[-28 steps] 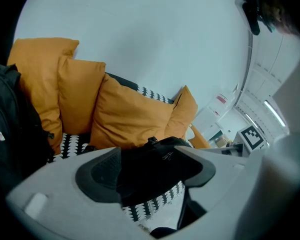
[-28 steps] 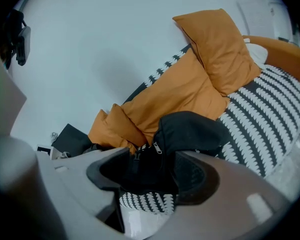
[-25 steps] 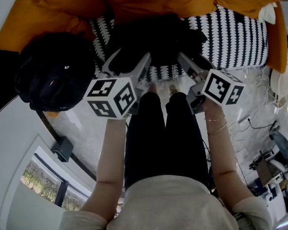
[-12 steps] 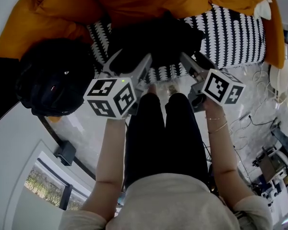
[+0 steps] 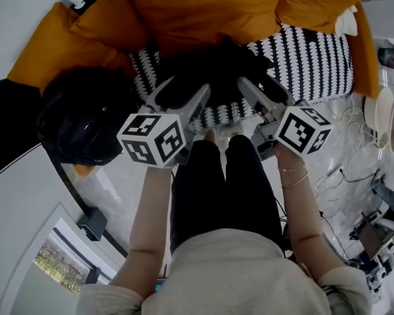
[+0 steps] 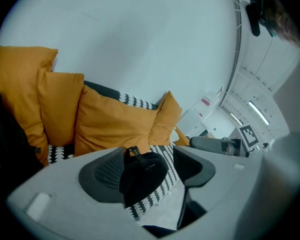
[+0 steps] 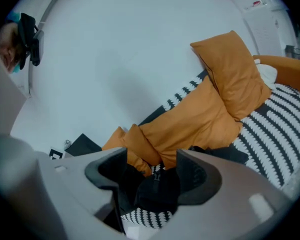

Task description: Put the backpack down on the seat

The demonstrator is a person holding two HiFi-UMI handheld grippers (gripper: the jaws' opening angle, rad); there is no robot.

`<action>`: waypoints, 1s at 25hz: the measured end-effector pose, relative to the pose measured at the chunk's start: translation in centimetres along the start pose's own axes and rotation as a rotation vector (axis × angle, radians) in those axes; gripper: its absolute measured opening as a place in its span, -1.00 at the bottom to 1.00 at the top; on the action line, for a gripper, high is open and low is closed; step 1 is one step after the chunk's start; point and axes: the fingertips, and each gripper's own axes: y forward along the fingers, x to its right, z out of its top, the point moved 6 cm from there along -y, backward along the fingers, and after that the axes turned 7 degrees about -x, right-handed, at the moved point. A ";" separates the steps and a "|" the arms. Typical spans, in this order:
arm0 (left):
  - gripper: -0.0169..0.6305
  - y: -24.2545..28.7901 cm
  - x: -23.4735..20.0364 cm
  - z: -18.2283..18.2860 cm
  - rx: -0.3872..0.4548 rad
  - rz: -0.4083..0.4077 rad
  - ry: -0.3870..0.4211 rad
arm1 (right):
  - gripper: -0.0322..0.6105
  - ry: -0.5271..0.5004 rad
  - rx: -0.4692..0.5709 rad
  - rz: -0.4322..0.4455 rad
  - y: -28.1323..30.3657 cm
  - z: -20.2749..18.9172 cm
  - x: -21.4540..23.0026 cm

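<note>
Black, soft, rumpled backpack [image 5: 213,71] on black-and-white seat [image 5: 315,58].

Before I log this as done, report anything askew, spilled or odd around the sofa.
Nothing stands out. The black backpack lies slumped on the striped seat against the orange cushions, and nothing has spilled. The left gripper and right gripper are both open, gripping nothing.

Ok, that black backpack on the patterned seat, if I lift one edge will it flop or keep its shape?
Probably flop: the backpack lies slumped and uneven on the patterned seat, so it should sag when lifted. It looks like soft fabric, likely easy to pinch, not slippery. Lying low, it seems unlikely to roll.
</note>
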 end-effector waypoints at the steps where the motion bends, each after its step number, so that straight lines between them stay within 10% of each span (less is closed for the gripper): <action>1: 0.00 -0.4 0.4 0.4 0.007 -0.008 0.001 | 0.03 -0.008 0.009 0.017 -0.3 0.4 -0.7; 25: 0.00 -10.9 11.6 9.3 0.233 -0.188 0.181 | -0.20 -0.202 0.245 0.299 -11.6 9.0 -14.6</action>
